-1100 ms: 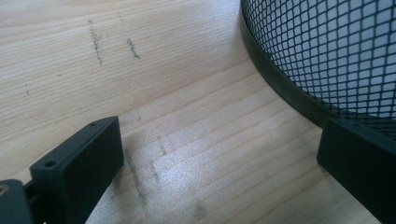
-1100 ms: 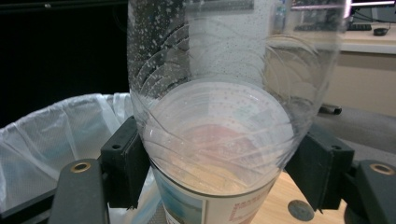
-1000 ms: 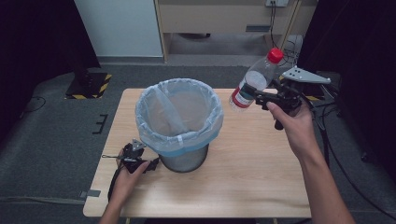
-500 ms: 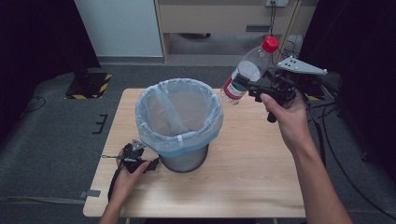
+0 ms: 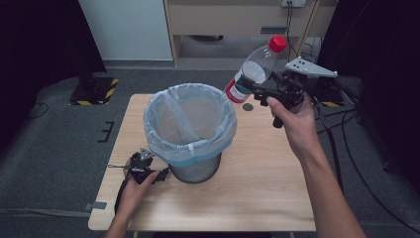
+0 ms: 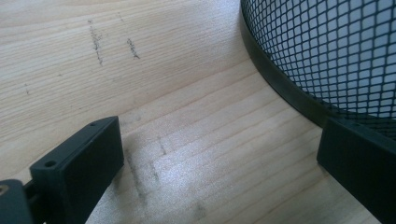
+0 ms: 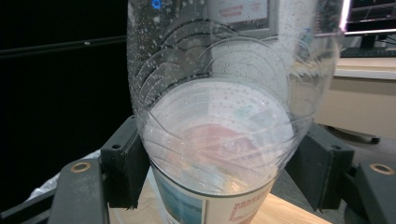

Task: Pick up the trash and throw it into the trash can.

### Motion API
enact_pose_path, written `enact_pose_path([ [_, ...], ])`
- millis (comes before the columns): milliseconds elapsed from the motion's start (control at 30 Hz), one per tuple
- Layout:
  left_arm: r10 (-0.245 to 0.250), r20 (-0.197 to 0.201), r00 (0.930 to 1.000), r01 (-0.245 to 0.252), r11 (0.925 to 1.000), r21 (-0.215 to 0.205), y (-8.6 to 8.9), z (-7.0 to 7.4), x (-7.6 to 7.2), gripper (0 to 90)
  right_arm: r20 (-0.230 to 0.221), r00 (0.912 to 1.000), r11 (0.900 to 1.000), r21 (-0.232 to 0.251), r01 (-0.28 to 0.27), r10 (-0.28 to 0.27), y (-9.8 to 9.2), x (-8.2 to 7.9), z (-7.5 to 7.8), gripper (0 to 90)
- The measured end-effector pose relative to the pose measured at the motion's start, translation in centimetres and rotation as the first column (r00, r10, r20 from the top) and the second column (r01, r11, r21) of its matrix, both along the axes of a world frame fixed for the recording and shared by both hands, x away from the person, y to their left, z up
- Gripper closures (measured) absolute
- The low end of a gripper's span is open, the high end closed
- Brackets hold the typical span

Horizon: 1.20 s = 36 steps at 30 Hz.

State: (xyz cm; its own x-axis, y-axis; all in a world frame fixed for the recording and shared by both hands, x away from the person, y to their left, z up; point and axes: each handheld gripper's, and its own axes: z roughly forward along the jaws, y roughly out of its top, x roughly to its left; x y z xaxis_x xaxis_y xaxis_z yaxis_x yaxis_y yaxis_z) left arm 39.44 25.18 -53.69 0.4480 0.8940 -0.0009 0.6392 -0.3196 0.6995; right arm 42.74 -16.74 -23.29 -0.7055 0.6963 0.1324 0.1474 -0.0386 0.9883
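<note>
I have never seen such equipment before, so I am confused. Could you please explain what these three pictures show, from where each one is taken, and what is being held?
No robot is here: a person holds a hand tool with a two-jaw claw in each hand. The high view looks down on a wooden table from above the person's side. On it stands a black mesh bin lined with a pale bag. The other two pictures come from small cameras riding on the tools. The left claw rests low on the table beside the bin's base, its jaws wide apart and holding nothing. The right claw is raised beside the bin's rim and grips a clear plastic bottle with a red cap, tilted with the cap upward; its own camera sees the bottle very close.
</note>
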Motion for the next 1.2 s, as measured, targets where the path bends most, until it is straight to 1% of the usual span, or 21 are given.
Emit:
enact_pose_path([
  [267, 0.000, 0.000, 1.0000, 0.000, 1.0000, 0.000, 0.0, 0.0, 0.0, 0.0, 0.007, 0.9996, 1.000, 0.013, -0.027, 0.027, 1.3, 0.0, 0.1, 28.4],
  [467, 0.000, 0.000, 1.0000, 0.000, 1.0000, 0.000, 0.0, 0.0, 0.0, 0.0, -0.003, 0.9987, 0.999, 0.018, -0.050, 0.050, 2.3, 0.1, -0.5, 28.4],
  [700, 0.000, 0.000, 1.0000, 0.000, 1.0000, 0.000, 0.0, 0.0, 0.0, 0.0, -0.010, 0.9978, 0.998, 0.022, -0.065, 0.066, 2.9, 0.2, -0.8, 28.4],
  [833, 0.000, 0.000, 1.0000, 0.000, 1.0000, 0.000, 0.0, 0.0, 0.0, 0.0, -0.014, 0.9969, 0.997, 0.022, -0.077, 0.078, 3.4, 0.3, -1.2, 28.4],
  [900, 0.000, 0.000, 1.0000, 0.000, 1.0000, 0.000, 0.0, 0.0, 0.0, 0.0, -0.023, 0.9960, 0.996, 0.013, -0.086, 0.086, 3.8, 0.4, -1.5, 28.3],
  [1200, 0.000, 0.000, 1.0000, 0.000, 1.0000, 0.000, 0.0, 0.0, 0.0, 0.0, -0.038, 0.9932, 0.994, -0.003, -0.110, 0.110, 4.9, 0.5, -2.5, 28.2],
])
